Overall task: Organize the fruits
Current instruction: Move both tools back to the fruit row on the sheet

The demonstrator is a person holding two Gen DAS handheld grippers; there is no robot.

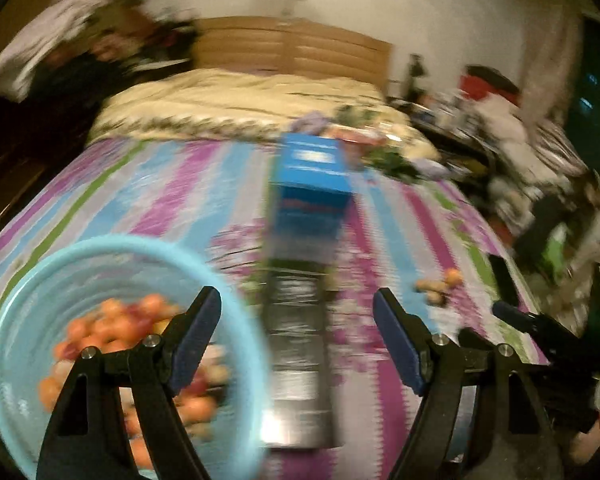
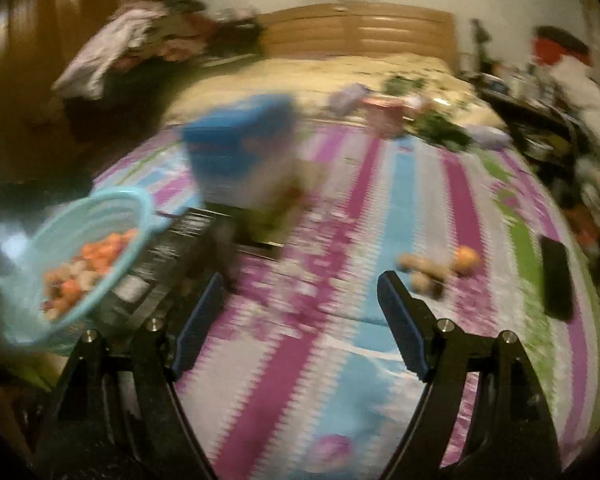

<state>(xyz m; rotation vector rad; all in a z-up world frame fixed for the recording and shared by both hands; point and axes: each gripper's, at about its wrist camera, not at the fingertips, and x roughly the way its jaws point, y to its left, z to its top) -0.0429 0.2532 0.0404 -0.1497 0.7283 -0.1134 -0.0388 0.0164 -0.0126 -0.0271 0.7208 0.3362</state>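
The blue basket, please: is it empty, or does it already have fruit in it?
Partly filled: the blue basket holds a pile of orange and pale fruits, well below its rim.

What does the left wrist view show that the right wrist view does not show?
Only the left wrist view: the right gripper at its right edge, and the open left gripper. Only the right wrist view: the whole phone, a pink box, and the open right gripper's own fingers. Both: the basket of fruit, the blue box, the loose fruits, the striped cover.

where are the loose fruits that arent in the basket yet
In the right wrist view, the loose fruits lie on the striped bedspread, right of centre, just left of the black phone.
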